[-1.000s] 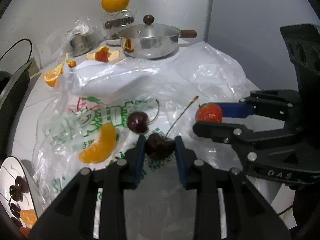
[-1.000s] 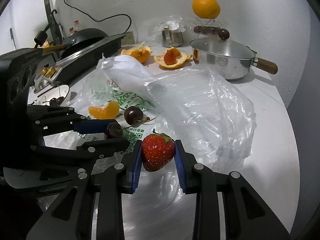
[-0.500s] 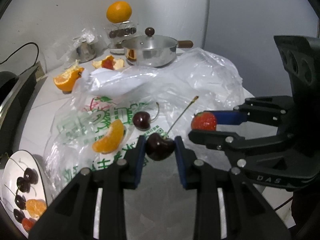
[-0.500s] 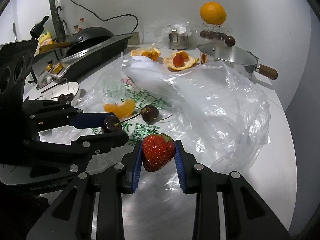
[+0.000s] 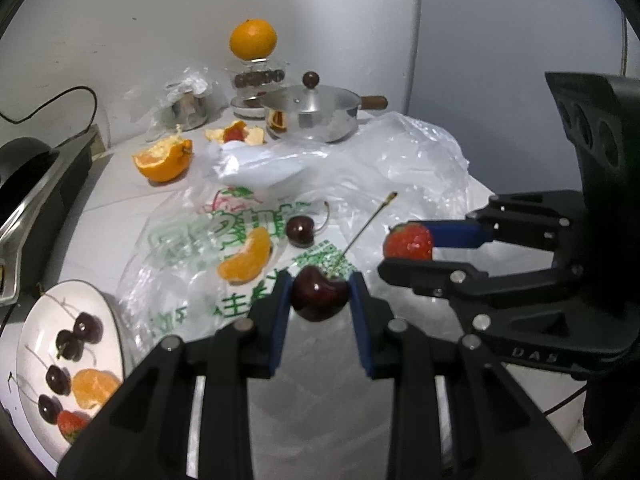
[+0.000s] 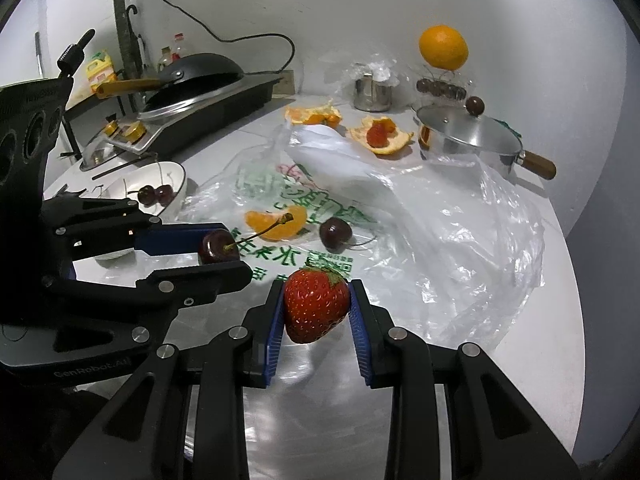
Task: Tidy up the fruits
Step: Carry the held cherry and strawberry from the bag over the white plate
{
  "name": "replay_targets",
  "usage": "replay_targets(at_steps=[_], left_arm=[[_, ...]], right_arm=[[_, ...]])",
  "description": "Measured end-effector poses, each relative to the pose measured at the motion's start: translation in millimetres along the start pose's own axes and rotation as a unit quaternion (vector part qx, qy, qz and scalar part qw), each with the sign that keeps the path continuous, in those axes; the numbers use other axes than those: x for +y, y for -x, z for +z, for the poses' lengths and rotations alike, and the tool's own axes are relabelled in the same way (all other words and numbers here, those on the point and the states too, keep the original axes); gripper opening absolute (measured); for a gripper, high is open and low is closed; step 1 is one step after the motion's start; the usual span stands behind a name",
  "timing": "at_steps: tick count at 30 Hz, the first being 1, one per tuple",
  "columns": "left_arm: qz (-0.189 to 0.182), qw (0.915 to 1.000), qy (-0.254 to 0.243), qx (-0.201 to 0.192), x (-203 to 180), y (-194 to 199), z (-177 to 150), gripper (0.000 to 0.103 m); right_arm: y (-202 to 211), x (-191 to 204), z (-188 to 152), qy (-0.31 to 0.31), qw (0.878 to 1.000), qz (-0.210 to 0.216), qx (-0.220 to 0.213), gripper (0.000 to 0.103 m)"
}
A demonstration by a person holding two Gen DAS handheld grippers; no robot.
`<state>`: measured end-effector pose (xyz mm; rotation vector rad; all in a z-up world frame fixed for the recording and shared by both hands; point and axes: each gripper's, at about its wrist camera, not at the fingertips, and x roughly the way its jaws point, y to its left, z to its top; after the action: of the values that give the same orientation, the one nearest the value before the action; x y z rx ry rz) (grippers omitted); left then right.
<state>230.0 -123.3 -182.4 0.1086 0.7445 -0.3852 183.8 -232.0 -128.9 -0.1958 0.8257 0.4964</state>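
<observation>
From the left wrist, the left gripper (image 5: pixel 319 296) pinches a glossy dark cherry (image 5: pixel 319 298) between blue pads, above crinkled clear plastic bag (image 5: pixel 416 168); a white bowl (image 5: pixel 114 320) sits near the worktop's left edge. From the right wrist, the right gripper (image 6: pixel 317 307) clamps a seeded red strawberry (image 6: pixel 316 305), lifted over the same bag.

Plate (image 5: pixel 114 320), at my eight o'clock: near rim cut off by my left finger.
Bag print (image 6: pixel 296 256): too blurred to read.
</observation>
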Motion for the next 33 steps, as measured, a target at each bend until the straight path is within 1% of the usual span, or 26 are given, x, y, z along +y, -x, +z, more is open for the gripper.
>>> replay_targets(at_steps=[13,26,30,33], left_arm=[[0.011,0.9995,0.015,-0.024,19,40,-20,0.03],[0.03,0.9981,0.03,-0.044,40,68,-38,0.03],[0.025,0.9976,0.04,-0.051,50,77,-44,0.03],[0.031,0.9968,0.045,-0.058,58,87,-49,0.03]], right_arm=[[11,38,9,0.028,1.0,-0.003,-0.005,0.033],[14,80,15,0.058,0.998,0.001,-0.003,0.033],[13,92,19,0.067,0.998,0.003,-0.003,0.032],[11,103,21,0.075,0.997,0.006,-0.003,0.033]])
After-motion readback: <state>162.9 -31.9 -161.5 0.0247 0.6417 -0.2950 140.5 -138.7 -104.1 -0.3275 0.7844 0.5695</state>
